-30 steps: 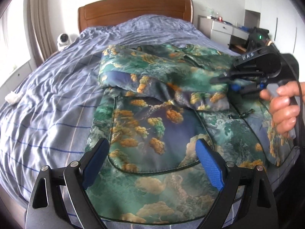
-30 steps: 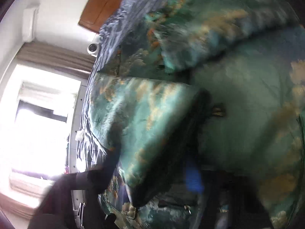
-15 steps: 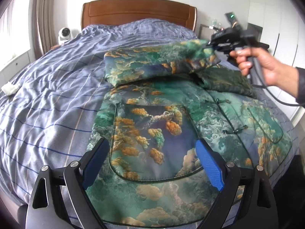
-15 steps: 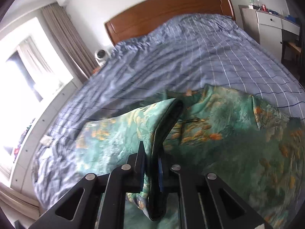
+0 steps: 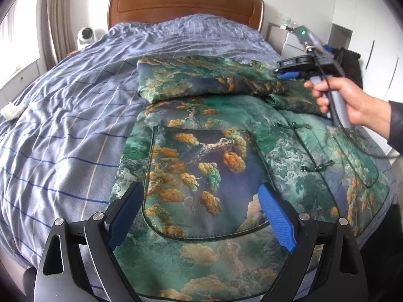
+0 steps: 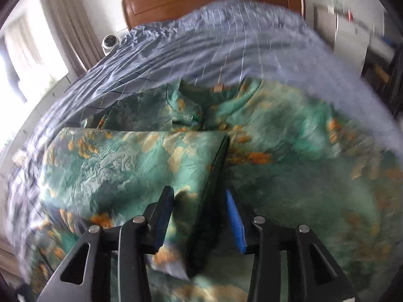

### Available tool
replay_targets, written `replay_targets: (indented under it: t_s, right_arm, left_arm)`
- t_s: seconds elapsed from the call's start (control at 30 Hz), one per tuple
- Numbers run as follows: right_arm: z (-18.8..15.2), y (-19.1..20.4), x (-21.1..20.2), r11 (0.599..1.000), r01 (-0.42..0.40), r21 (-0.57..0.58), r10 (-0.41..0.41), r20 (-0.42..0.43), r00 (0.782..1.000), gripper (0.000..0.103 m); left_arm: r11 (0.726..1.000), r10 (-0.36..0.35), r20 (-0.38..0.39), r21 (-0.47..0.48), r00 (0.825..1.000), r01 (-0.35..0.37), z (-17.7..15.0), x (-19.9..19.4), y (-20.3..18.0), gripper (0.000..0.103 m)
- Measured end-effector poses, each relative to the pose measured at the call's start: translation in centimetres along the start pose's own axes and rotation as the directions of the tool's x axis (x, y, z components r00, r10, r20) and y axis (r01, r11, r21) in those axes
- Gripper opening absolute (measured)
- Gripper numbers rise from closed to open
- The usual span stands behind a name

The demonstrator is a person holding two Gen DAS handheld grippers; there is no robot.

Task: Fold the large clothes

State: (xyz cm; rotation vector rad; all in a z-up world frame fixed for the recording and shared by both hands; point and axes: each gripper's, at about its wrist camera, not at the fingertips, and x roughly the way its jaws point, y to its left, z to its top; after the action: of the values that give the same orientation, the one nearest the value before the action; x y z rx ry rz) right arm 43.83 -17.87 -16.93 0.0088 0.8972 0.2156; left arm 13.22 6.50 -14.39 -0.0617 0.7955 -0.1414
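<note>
A large green jacket [image 5: 201,156] with orange and gold cloud print lies spread on the bed. Its sleeve [image 5: 201,80] lies folded across the chest; the sleeve also shows in the right wrist view [image 6: 126,166]. My left gripper [image 5: 201,206] is open and empty, hovering over the jacket's lower front panel. My right gripper [image 6: 199,201] is open with the sleeve's dark cuff edge [image 6: 214,176] lying loose between its pads. In the left wrist view the right gripper [image 5: 289,74] sits at the sleeve's right end.
The bed has a blue striped cover [image 5: 75,125] and a wooden headboard [image 5: 183,7]. A white camera [image 5: 85,35] stands at the left of the headboard. A white crumpled item [image 5: 10,110] lies at the bed's left edge. A dresser [image 5: 289,40] stands at the right.
The right gripper carried the sleeve up and across the chest, laid it down, and has opened off the cuff. The left gripper has stayed open over the lower panel.
</note>
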Motion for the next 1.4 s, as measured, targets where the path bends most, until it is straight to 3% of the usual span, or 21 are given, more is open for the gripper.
replay_targets:
  t_s: [0.07, 0.17, 0.23, 0.33, 0.47, 0.7, 0.77, 0.9, 1.03, 1.17, 1.23, 1.4]
  right_arm:
    - [-0.1, 1.3, -2.2, 0.997, 0.006, -0.074, -0.002, 0.062, 0.998, 0.043]
    - [-0.4, 3.4, -4.3, 0.987, -0.056, -0.153, 0.073, 0.107, 0.992, 0.043]
    - [-0.7, 4.5, -4.1, 0.979, -0.098, -0.18, 0.115, 0.09, 0.989, 0.043]
    - [-1.6, 5.5, -2.5, 0.973, -0.101, -0.21, 0.114, 0.052, 0.992, 0.043]
    - [-2.9, 4.6, 1.1, 0.981, -0.135, -0.142, 0.125, -0.08, 0.989, 0.043]
    - [-2.2, 4.6, -1.5, 0.978, -0.159, -0.138, 0.159, -0.012, 0.987, 0.043]
    - [-2.0, 4.4, -1.1, 0.977, -0.165, -0.131, 0.164, -0.021, 0.986, 0.043]
    - [-2.6, 3.2, 1.6, 0.984, -0.154, -0.084, 0.147, -0.085, 0.985, 0.043]
    - [-3.2, 2.6, 2.2, 0.986, -0.164, -0.037, 0.16, -0.079, 0.984, 0.043]
    - [-3.3, 2.7, 2.4, 0.987, -0.157, -0.022, 0.155, -0.079, 0.985, 0.043]
    - [-3.3, 2.6, 2.5, 0.987, -0.161, -0.018, 0.159, -0.083, 0.984, 0.043]
    - [-3.3, 2.2, 2.8, 0.984, -0.179, -0.005, 0.178, -0.093, 0.98, 0.043]
  left_arm:
    - [1.0, -0.004, -0.002, -0.007, 1.0, 0.004, 0.2, 0.0, 0.0, 0.093]
    - [1.0, -0.014, -0.02, -0.012, 1.0, 0.014, 0.6, 0.2, -0.1, 0.093]
    - [1.0, -0.015, -0.035, -0.002, 0.999, 0.015, 1.1, 0.3, -0.3, 0.093]
    - [0.999, 0.004, -0.044, 0.032, 0.999, -0.003, 1.8, 0.2, -0.6, 0.093]
    - [0.997, 0.013, -0.084, 0.071, 0.996, -0.007, 2.9, 0.7, -0.7, 0.093]
    - [0.993, -0.041, -0.118, 0.105, 0.992, 0.054, 8.1, 2.5, -0.7, 0.094]
    - [0.994, -0.077, -0.114, 0.07, 0.991, 0.085, 11.2, 4.1, -0.3, 0.095]
    - [0.997, -0.078, -0.103, 0.016, 0.992, 0.081, 15.9, 7.7, 0.3, 0.095]
    - [0.999, -0.053, -0.117, -0.005, 0.992, 0.053, 19.3, 13.1, -0.1, 0.095]
    - [0.999, -0.015, -0.21, -0.034, 0.978, 0.009, 19.1, 18.9, -0.1, 0.094]
    - [0.999, -0.002, -0.291, -0.053, 0.957, -0.014, 17.9, 22.2, 0.3, 0.094]
    - [0.998, -0.024, -0.309, -0.069, 0.951, 0.002, 17.7, 23.1, 0.8, 0.095]
